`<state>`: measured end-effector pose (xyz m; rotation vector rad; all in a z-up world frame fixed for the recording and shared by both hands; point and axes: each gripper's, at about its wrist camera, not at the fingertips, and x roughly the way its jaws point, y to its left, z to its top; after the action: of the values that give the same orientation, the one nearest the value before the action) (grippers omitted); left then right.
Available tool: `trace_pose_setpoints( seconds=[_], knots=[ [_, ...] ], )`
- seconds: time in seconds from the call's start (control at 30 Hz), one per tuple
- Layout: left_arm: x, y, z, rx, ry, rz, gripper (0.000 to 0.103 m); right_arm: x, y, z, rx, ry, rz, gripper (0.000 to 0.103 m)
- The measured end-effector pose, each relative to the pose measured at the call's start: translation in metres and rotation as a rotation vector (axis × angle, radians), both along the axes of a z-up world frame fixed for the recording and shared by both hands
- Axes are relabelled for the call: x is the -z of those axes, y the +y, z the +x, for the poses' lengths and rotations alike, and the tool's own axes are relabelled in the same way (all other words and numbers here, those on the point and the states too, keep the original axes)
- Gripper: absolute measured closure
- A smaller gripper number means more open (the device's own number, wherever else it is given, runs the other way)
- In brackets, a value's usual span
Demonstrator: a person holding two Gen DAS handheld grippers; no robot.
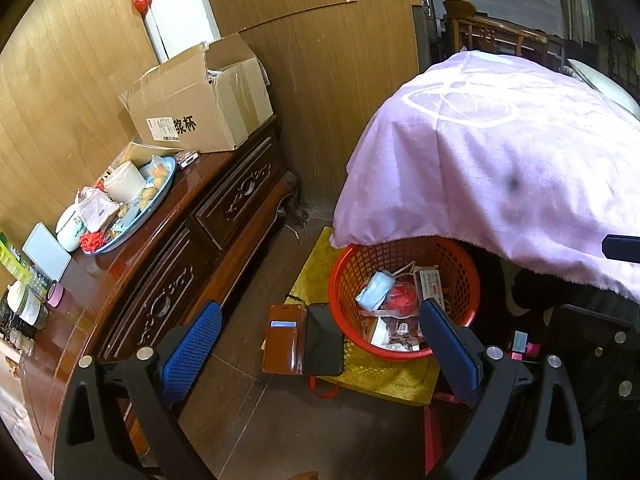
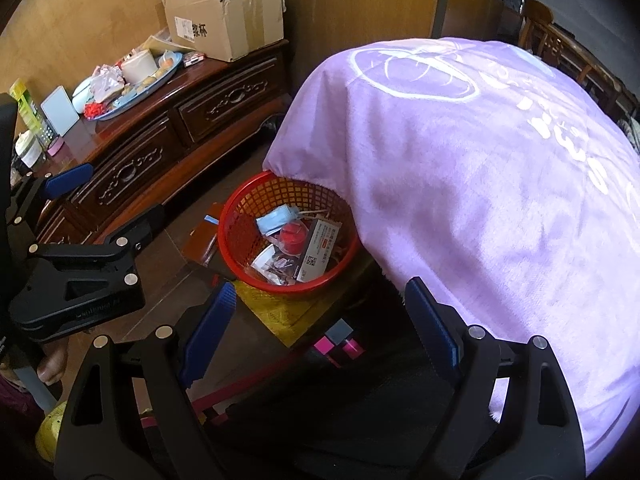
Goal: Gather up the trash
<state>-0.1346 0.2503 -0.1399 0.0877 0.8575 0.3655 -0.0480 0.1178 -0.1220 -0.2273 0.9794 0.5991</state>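
Clutter fills the blue tray (image 1: 160, 192) on the dark wooden cabinet (image 1: 224, 216) at left. Left gripper (image 1: 320, 344) hangs above the floor, fingers wide apart and empty. Below it a phone in a brown wallet case (image 1: 304, 340) touches the red basket (image 1: 404, 296) holding trash: a blue mask (image 1: 374, 290), a red cup (image 2: 292, 236), a printed carton (image 2: 318, 250). Right gripper (image 2: 320, 320), fingers also spread and empty, hovers beside the purple blanket (image 2: 480, 184) overhanging the basket's rim

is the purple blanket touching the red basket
Touching. In the left wrist view the purple blanket hangs over the far rim of the red basket, its fringe lying on the rim; the right wrist view agrees.
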Motion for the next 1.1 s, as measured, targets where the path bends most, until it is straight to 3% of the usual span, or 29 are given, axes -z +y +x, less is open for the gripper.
trace_pose_setpoints(
  seconds=[0.47, 1.1],
  knots=[
    [0.0014, 0.0, 0.0, 0.013, -0.005, -0.014, 0.006, -0.0047, 0.0012, -0.0039, 0.005, -0.052, -0.014, 0.019],
    [0.0083, -0.0052, 0.0016, 0.033, 0.014, -0.025, 0.006, -0.0033, -0.0004, -0.0052, 0.009, -0.05, -0.011, 0.019]
  ],
)
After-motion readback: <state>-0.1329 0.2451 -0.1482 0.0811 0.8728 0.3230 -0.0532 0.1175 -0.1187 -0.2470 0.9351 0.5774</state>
